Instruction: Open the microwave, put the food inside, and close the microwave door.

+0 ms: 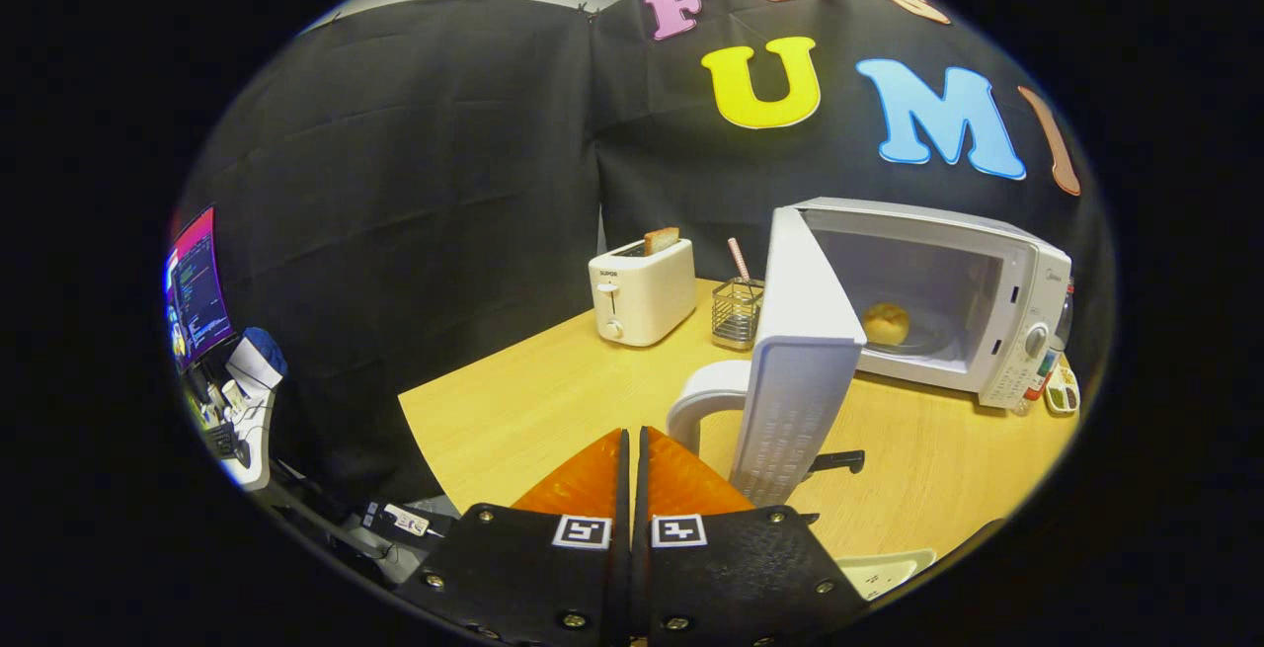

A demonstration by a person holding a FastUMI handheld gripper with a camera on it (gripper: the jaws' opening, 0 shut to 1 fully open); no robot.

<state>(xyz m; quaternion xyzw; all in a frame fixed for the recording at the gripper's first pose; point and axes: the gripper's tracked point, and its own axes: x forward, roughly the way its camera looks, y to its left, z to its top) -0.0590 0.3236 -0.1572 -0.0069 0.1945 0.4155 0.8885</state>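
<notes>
The white microwave point(1007, 331) stands on the wooden table point(553, 400) beyond my fingers and to the right. Its door point(800, 370) is swung wide open toward me, edge-on, with a curved white handle point(696, 398) on its outer face. A round yellowish bun point(886, 323) sits inside the cavity on the turntable. My gripper point(632, 432) is shut with nothing between its fingers. Its tips are just in front of and slightly left of the door handle, apart from it.
A white toaster point(642, 299) holding a slice of toast stands at the back of the table, beside a wire holder point(736, 313) with a striped straw. A white plate point(886, 569) lies near my fingers on the right. Small bottles point(1054, 380) stand right of the microwave. A monitor point(197, 283) glows off the table, left.
</notes>
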